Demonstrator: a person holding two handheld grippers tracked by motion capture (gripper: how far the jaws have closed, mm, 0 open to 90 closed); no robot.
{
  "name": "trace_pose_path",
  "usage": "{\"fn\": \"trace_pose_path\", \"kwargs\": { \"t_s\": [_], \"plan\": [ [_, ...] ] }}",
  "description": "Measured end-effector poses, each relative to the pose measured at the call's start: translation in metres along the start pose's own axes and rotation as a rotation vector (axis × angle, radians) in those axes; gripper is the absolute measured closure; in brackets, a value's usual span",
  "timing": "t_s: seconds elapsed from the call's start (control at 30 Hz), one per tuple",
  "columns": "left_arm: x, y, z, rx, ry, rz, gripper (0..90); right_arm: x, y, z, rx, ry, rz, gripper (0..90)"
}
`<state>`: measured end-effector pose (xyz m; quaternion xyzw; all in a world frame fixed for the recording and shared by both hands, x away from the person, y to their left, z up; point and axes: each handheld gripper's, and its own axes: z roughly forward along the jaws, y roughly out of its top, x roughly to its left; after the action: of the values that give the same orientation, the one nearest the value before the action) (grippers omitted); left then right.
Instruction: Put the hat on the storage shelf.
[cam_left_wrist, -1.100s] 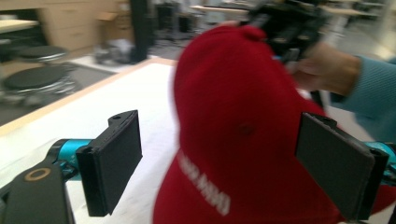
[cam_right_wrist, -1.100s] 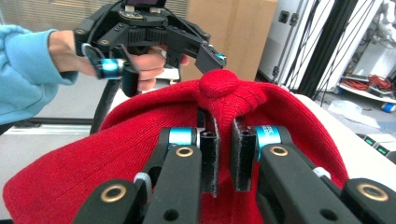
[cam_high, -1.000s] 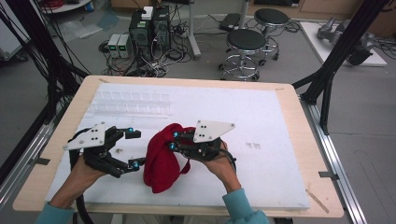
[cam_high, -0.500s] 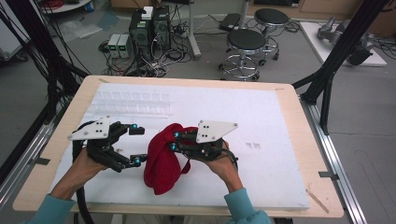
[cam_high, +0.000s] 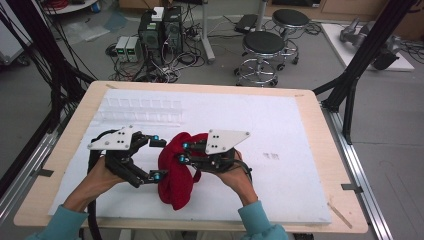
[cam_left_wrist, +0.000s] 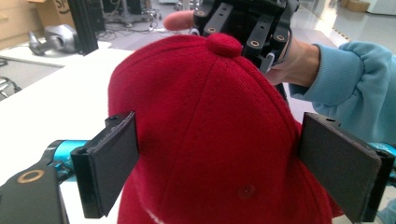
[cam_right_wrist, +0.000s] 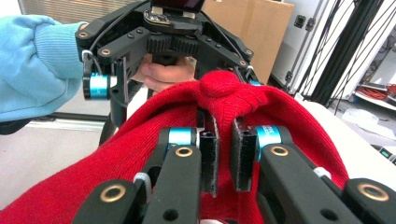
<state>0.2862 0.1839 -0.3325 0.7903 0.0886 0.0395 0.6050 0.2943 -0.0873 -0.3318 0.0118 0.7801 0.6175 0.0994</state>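
Pinching the red cap (cam_high: 176, 172) near its crown with our right gripper (cam_high: 186, 152) keeps it propped off the table (cam_high: 300, 130), so our left gripper (cam_high: 159, 159), jaws wide, can straddle it.

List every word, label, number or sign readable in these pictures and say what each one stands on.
No text can be read in full.
Cardboard box, left gripper view: black print at its top edge, cut off, unreadable.
White table sheet, high view: small dark marks, too small to read.
Red cap: no lettering visible; a white stitch at the bottom edge, not legible.
Grey boxes on the floor: labels too small to read.
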Motion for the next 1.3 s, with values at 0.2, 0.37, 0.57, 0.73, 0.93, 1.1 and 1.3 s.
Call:
{"fn": "trace_pose_path", "kwargs": {
  "t_s": [0.2,0.37,0.57,0.73,0.93,1.1,1.3],
  "plan": [
    [0.0,0.0,0.006,0.025,-0.012,-0.011,13.2,0.0,0.001,0.002,0.001,0.009,-0.003,84.3],
    [-0.002,0.001,0.011,0.032,-0.004,-0.009,13.5,-0.001,0.003,0.003,0.002,0.011,-0.006,84.2],
    [-0.004,0.001,0.012,0.04,0.005,-0.023,19.2,-0.001,0.005,0.003,0.006,0.007,-0.011,84.3],
    [-0.005,0.001,0.009,0.048,0.013,-0.03,28.1,-0.001,0.005,0.002,0.002,0.003,-0.012,84.3],
    [-0.007,-0.002,0.007,0.047,0.014,-0.045,40.1,0.0,0.005,0.001,-0.001,0.006,-0.014,84.3],
    [-0.008,-0.002,0.005,0.057,0.03,-0.049,53.3,0.0,0.006,0.002,0.002,0.004,-0.013,84.3],
    [-0.008,-0.001,0.002,0.075,0.063,-0.066,68.1,0.0,0.006,0.002,0.006,0.002,-0.018,84.2]
  ]
}}
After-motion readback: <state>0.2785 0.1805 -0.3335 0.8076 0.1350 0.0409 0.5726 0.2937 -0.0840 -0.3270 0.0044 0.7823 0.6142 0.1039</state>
